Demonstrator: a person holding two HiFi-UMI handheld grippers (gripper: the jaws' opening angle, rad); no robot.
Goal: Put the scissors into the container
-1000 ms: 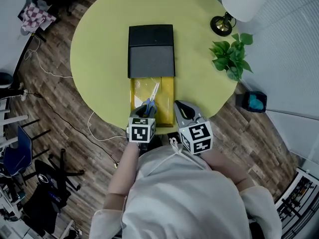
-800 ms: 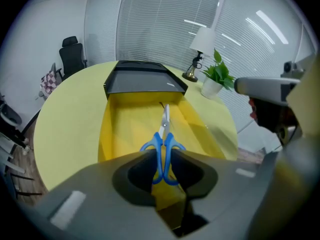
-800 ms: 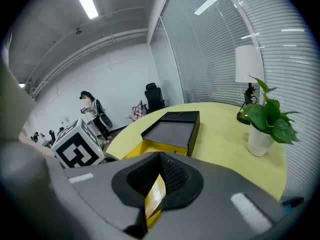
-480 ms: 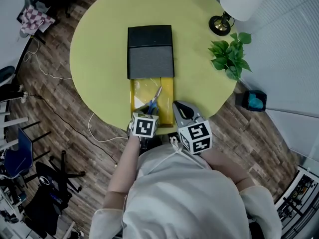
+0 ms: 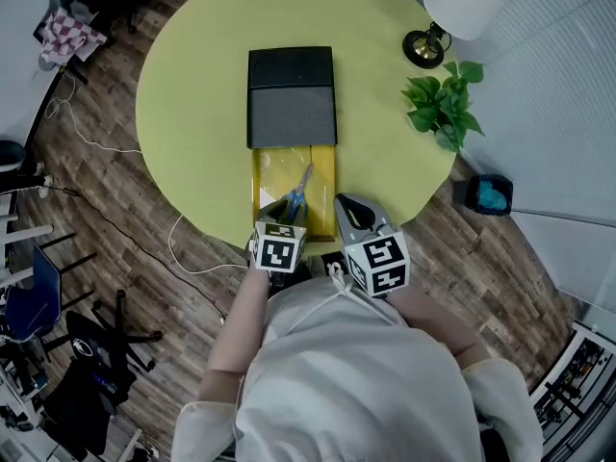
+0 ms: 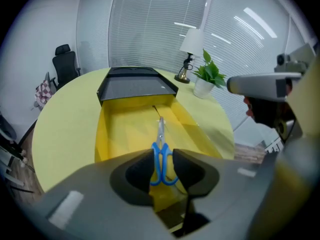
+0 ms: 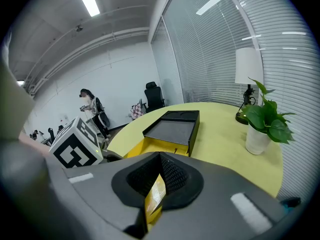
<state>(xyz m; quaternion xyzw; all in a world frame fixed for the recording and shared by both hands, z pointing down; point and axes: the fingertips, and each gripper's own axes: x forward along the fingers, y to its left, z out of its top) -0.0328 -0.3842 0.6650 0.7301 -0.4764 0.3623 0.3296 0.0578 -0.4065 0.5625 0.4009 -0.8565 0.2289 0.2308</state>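
blue scissors [image 5: 297, 191] flat inside the open yellow container [image 5: 324, 176]

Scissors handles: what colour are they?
The scissors handles are blue, clearest in the left gripper view.

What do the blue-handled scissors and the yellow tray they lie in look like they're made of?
Blue-handled scissors: smooth, glossy blue handles, probably plastic; pale grey blades with a sheen, likely metal.
Yellow tray: thin, flat walls with sharp folded creases and a slight gloss, probably coated cardboard, though thin plastic is possible.
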